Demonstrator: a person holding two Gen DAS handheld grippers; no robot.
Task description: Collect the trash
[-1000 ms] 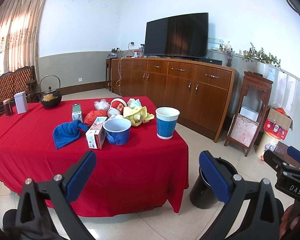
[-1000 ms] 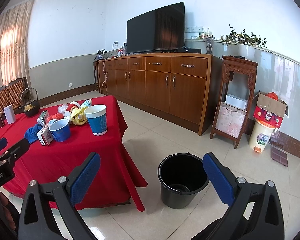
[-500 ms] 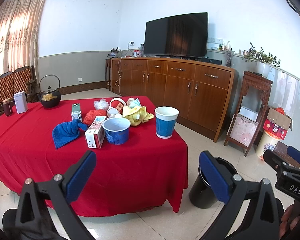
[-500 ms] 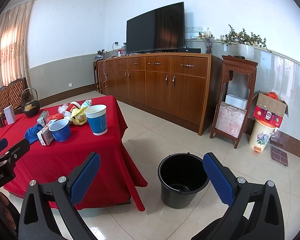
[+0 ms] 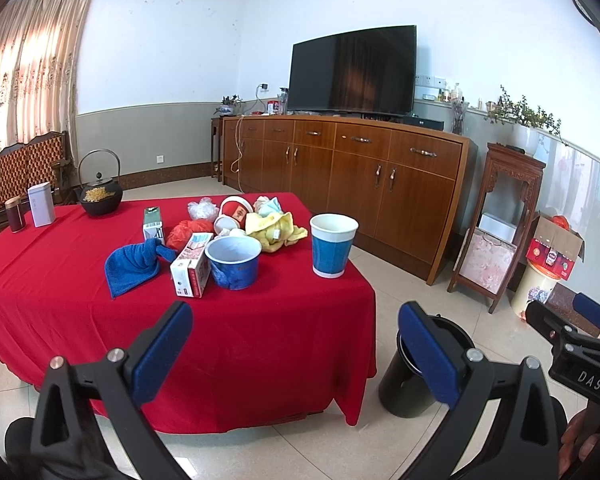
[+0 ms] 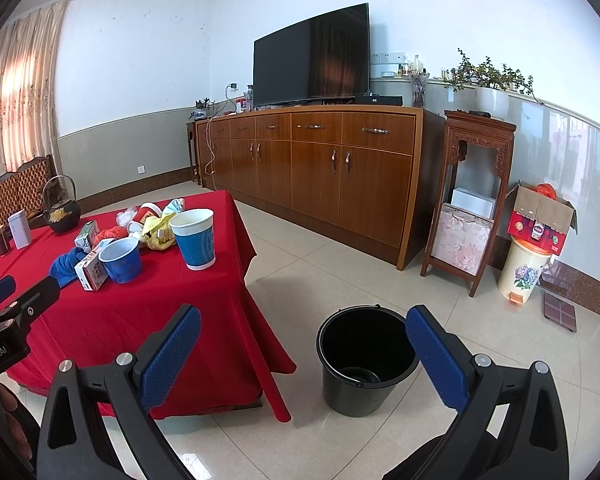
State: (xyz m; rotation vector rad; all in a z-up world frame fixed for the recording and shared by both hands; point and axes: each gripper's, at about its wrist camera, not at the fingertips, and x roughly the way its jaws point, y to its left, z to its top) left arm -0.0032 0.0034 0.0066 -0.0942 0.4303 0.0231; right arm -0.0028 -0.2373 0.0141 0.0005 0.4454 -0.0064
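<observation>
A pile of trash lies on the red-clothed table (image 5: 260, 344): a tall blue paper cup (image 5: 333, 245), a squat blue paper bowl (image 5: 233, 257), a small carton (image 5: 190, 265), a red bowl (image 5: 234, 212), yellow wrappers (image 5: 275, 228) and a blue cloth (image 5: 134, 265). A black bucket (image 6: 365, 360) stands on the floor right of the table. My left gripper (image 5: 296, 340) hangs open short of the table's near edge, holding nothing. My right gripper (image 6: 304, 346) is open too, low over the floor near the bucket, with the tall blue cup (image 6: 194, 238) off to its left.
A black teapot (image 5: 100, 192), a white tin (image 5: 41, 205) and a dark jar (image 5: 14, 214) stand at the table's far left. A long wooden sideboard (image 6: 320, 172) with a TV, a carved stand (image 6: 472, 200) and a lidded bin (image 6: 522, 272) line the far wall. Tiled floor lies around the bucket.
</observation>
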